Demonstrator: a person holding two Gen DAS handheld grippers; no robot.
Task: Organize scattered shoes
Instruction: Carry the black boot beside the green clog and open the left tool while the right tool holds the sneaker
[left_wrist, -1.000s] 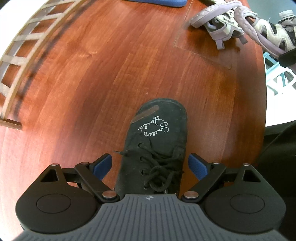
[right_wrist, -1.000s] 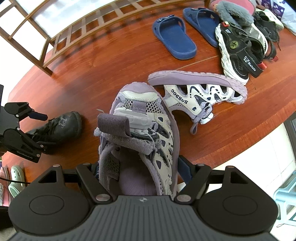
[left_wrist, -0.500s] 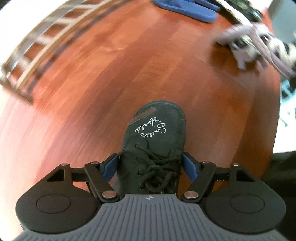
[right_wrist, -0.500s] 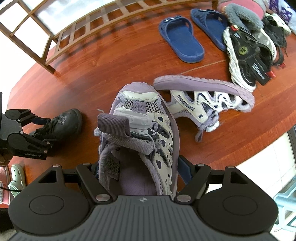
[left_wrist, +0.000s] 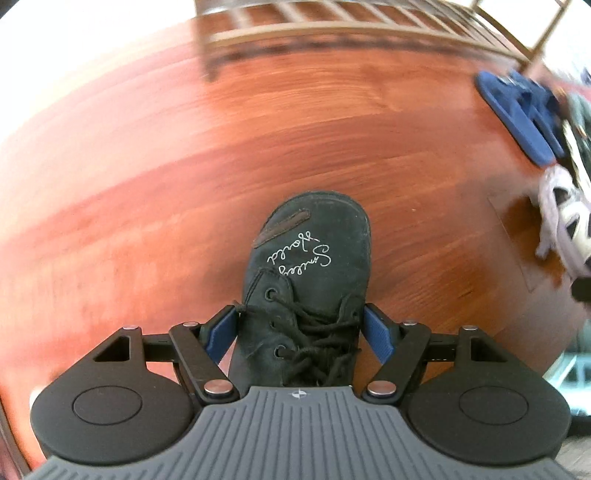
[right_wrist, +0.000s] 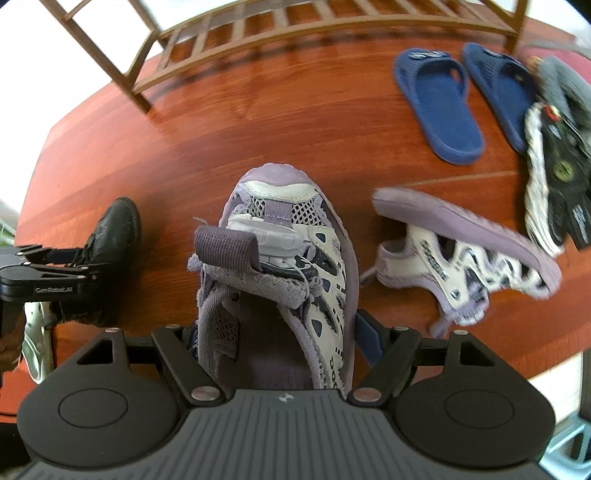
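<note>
Reddish wooden floor (right_wrist: 295, 122) — slatted wooden rack (right_wrist: 295, 22)

The rack stands at the far edge of the floor — its leg touching the boards.

A reddish wooden tabletop (right_wrist: 295, 122) carries a slatted wooden rack (right_wrist: 258, 44) at its far edge, two blue slides (right_wrist: 439, 99) side by side, a lilac sandal (right_wrist: 469, 251) tipped on its side, and a blurred heap of shoes (right_wrist: 554, 155), possibly black-and-white sandals.

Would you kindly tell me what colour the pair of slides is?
The slides are dark blue, clearest in the right wrist view.
</note>
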